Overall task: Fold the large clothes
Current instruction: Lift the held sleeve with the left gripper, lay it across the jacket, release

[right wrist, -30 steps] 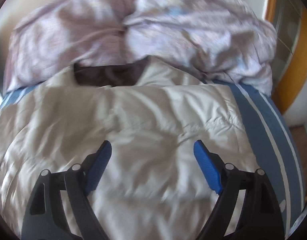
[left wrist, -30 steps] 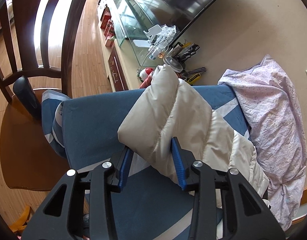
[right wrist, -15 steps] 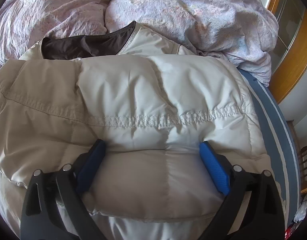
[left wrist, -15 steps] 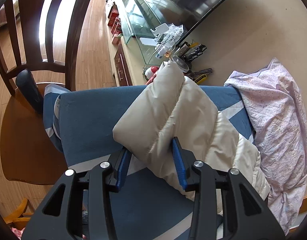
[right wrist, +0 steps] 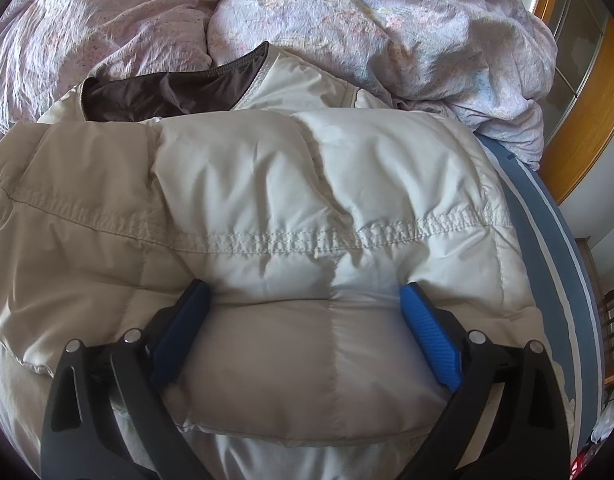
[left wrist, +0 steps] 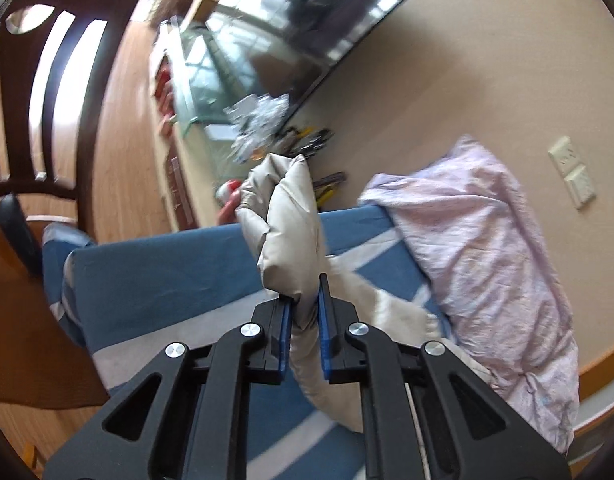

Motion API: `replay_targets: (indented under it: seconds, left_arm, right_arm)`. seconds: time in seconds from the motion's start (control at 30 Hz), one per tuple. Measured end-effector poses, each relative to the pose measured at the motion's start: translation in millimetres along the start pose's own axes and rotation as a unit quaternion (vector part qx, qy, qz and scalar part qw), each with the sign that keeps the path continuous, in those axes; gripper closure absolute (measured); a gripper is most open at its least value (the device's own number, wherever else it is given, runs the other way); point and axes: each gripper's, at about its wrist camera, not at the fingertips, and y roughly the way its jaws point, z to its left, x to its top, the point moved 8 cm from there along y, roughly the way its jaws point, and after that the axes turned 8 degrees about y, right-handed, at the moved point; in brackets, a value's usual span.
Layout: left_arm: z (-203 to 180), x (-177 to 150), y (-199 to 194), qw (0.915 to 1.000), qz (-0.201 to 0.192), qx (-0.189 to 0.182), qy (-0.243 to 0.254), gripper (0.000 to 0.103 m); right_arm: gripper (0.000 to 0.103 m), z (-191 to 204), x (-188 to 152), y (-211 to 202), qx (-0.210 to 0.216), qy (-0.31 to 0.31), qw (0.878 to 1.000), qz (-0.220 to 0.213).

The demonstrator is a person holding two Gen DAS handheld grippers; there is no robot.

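A cream puffer jacket [right wrist: 307,208] with a dark brown lining at the collar lies on a blue bed with white stripes. In the left wrist view my left gripper [left wrist: 305,312] is shut on the jacket's sleeve [left wrist: 291,224] and holds it lifted above the bed [left wrist: 167,272]. In the right wrist view my right gripper [right wrist: 303,300] is open, its blue fingers pressed against a folded, padded part of the jacket that bulges between them.
A crumpled lilac quilt [right wrist: 347,20] lies behind the jacket and along the wall [left wrist: 487,260]. A dark wooden chair [left wrist: 39,152] stands left of the bed. A glass TV stand [left wrist: 211,92] with clutter and a wall TV are beyond.
My left gripper has shut on the sleeve and lifted it, so the sleeve now stands bunched and narrow. My right gripper came down onto the jacket and stays open.
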Motion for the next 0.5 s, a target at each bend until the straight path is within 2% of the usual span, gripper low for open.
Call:
replay_targets:
  seconds: [0.13,0.27,0.5]
  left_arm:
    - [-60,10,-19,0.9975,-0.016,-0.055,0.042,0.093]
    - [-130,5,-33,0.9893,-0.016,-0.115,0.088,0.093]
    - [-243,-40,-48,0.9643,0.009,-0.204,0.168,0.093]
  right_arm:
    - [0.006,1,-1,0,0.001,0.000,1.000,0.000]
    - [0.006,-1,0,3,0.005,0.002,1.000,0.003]
    - [0.005,-4,2,6,0.015,0.005,1.000,0.012]
